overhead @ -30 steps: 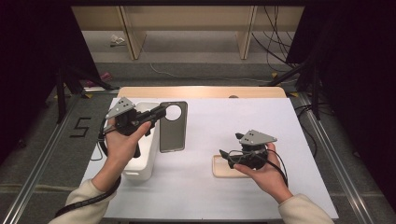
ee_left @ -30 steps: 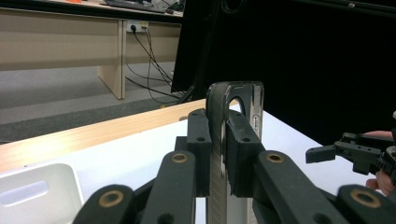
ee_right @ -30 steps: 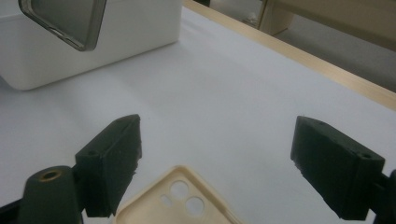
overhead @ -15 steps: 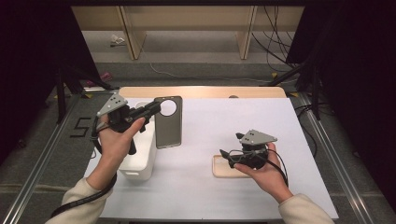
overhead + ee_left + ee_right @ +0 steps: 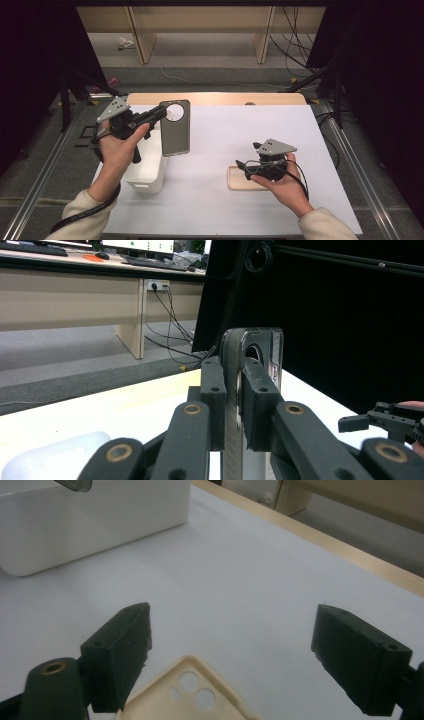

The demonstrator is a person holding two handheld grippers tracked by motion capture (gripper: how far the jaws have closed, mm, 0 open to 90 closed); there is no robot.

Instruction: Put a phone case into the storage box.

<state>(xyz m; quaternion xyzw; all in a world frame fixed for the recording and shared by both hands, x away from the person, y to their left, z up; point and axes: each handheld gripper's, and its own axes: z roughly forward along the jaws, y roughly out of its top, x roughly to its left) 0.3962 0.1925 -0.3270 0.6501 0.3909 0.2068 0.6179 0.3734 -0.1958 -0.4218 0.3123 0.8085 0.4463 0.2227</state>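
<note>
- Clamping a dark grey phone case [image 5: 175, 128] by its top edge, the left gripper [image 5: 159, 113] holds it upright above the table [image 5: 225, 135]; a round camera hole shows.
- Right gripper [image 5: 243, 165] gapes wide over a beige phone case [image 5: 192, 692] lying flat.
- White bin [image 5: 145, 172] sits below the left hand; its contents cannot be told.

Grey phone case [image 5: 175, 128] with round camera hole, held upright off the counter. Beige phone case [image 5: 239, 179] flat on counter, open side up.
</note>
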